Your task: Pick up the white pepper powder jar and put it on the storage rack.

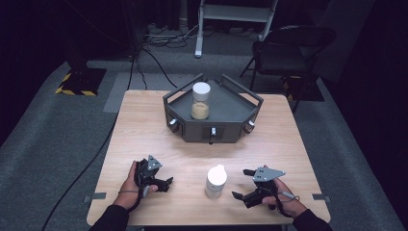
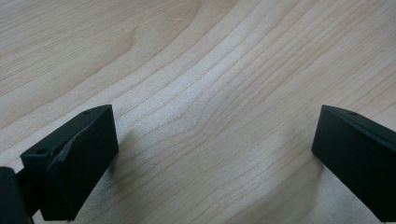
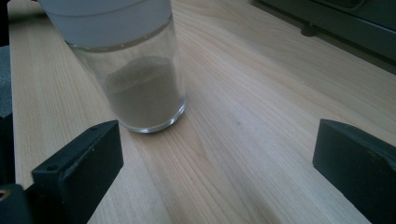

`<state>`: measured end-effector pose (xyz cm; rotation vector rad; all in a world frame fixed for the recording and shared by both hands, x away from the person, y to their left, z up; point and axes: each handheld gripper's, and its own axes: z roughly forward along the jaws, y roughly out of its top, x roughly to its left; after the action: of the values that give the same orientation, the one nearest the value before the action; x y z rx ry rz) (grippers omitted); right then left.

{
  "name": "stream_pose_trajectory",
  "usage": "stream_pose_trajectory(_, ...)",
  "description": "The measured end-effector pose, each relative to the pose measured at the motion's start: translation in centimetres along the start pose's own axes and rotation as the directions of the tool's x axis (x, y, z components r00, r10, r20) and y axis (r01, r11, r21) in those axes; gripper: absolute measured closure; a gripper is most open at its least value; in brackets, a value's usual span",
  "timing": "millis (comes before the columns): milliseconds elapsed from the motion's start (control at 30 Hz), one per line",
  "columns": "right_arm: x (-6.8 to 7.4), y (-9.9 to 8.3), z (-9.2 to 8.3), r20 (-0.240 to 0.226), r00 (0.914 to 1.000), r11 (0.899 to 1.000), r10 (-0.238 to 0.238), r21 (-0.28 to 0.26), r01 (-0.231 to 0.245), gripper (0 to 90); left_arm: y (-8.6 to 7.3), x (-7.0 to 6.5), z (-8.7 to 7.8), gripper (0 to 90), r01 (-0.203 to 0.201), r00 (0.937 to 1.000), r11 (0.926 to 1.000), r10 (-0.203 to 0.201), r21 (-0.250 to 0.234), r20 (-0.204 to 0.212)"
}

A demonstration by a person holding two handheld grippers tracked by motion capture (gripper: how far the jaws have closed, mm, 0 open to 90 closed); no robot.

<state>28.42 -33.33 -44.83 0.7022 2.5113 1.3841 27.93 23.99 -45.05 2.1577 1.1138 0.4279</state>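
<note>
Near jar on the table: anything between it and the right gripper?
Nothing visible. The near jar stands upright on bare wood just left of the right gripper, whose jaws are spread wide. In the right gripper view the jar sits ahead, off toward the left jaw, with only table between.

dark sleeves, black tools [image 1: 244,183], seemingly grey plates

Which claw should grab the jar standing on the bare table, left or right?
Right, probably. The right claw is open beside the white-lidded jar and its own view shows the jar just ahead. The left claw, also open, faces bare wooden table.
</note>
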Motion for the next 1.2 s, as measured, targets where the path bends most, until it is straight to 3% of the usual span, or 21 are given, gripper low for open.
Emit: stream_pose_trajectory(1200, 0.9, 2.0, 4.4, -0.134, 0.9909, 1.0, 0.013, -0.024, -0.016, 1.7, 0.0, 0.0, 0.0, 0.0, -0.002, 1.0, 1.0, 0.002, -0.001, 0.002)
